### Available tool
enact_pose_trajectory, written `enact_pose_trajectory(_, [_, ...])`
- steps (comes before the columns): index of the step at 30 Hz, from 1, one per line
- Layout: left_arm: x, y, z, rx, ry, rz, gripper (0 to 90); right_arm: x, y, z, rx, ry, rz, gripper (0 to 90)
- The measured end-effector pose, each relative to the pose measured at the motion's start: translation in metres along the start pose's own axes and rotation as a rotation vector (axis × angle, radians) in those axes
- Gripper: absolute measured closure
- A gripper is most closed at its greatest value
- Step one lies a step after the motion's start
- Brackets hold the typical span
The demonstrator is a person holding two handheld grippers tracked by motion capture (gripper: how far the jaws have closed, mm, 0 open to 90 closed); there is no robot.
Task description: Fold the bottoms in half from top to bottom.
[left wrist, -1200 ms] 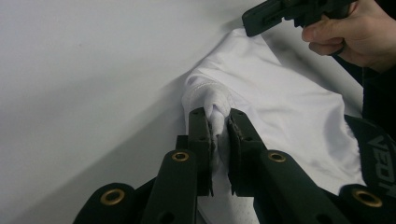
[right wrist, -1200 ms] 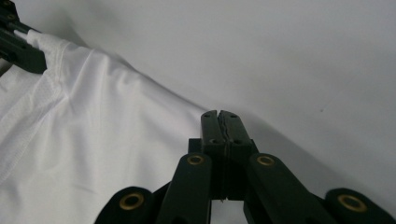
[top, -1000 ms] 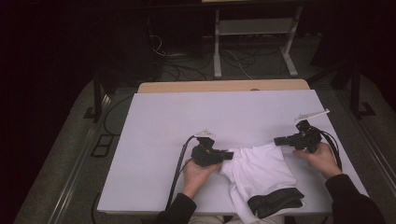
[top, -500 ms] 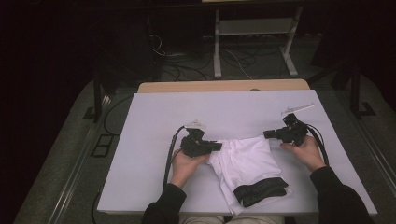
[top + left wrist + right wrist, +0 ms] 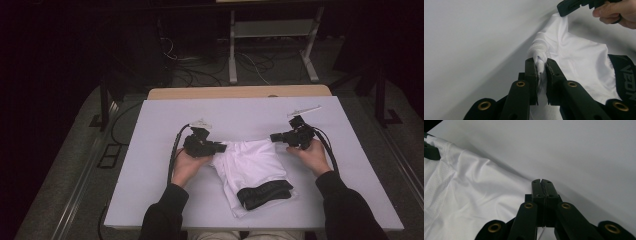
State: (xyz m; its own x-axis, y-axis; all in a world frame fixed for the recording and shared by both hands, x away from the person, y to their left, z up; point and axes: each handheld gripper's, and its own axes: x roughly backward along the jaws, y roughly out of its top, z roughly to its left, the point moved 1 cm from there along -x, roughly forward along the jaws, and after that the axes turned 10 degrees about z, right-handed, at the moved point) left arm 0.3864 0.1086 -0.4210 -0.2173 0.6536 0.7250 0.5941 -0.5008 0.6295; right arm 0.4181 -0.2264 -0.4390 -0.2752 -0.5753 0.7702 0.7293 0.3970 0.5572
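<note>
Left gripper: fingers clamped on a bunched corner of the white garment. Garment lies mid-tabletop, between both grippers, its black waistband on the side nearest the person. Right gripper: fingers pressed together on the garment's opposite corner

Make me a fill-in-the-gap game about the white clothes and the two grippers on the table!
1. The left gripper is shut on a bunched corner of the ____ garment.
2. The garment's waistband is coloured ____.
3. The garment lies on a pale ____.
4. The right gripper has its jaws ____.

Missing words: white; black; table; shut
</note>
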Motion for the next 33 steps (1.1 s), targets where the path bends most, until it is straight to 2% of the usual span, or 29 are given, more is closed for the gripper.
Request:
enact_pose_trajectory(6, [0.004, 0.013, 0.02, -0.022, 0.003, 0.003, 80.0, -0.007, 0.01, -0.001, -0.021, -0.013, -0.028, 88.4])
enact_pose_trajectory(9, [0.004, 0.019, 0.03, -0.017, 0.001, -0.001, 80.0, -0.012, 0.015, -0.003, -0.043, -0.026, -0.042, 88.4])
enact_pose_trajectory(18, [-0.001, 0.035, 0.051, -0.037, 0.036, 0.0, 79.8, -0.019, 0.025, -0.013, -0.079, -0.03, -0.089, 88.4])
enact_pose_trajectory(22, [-0.004, 0.041, 0.059, -0.03, 0.045, 0.007, 79.8, -0.021, 0.028, -0.019, -0.103, -0.036, -0.102, 88.5])
enact_pose_trajectory(26, [-0.008, 0.046, 0.066, -0.027, 0.061, 0.015, 79.8, -0.025, 0.032, -0.022, -0.105, -0.044, -0.109, 88.4])
enact_pose_trajectory(28, [-0.01, 0.048, 0.072, -0.007, 0.073, 0.014, 79.8, -0.028, 0.034, -0.025, -0.11, -0.04, -0.122, 88.5])
enact_pose_trajectory(33, [-0.017, 0.051, 0.085, 0.015, 0.084, 0.0, 79.7, -0.036, 0.041, -0.032, -0.123, -0.057, -0.14, 88.4])
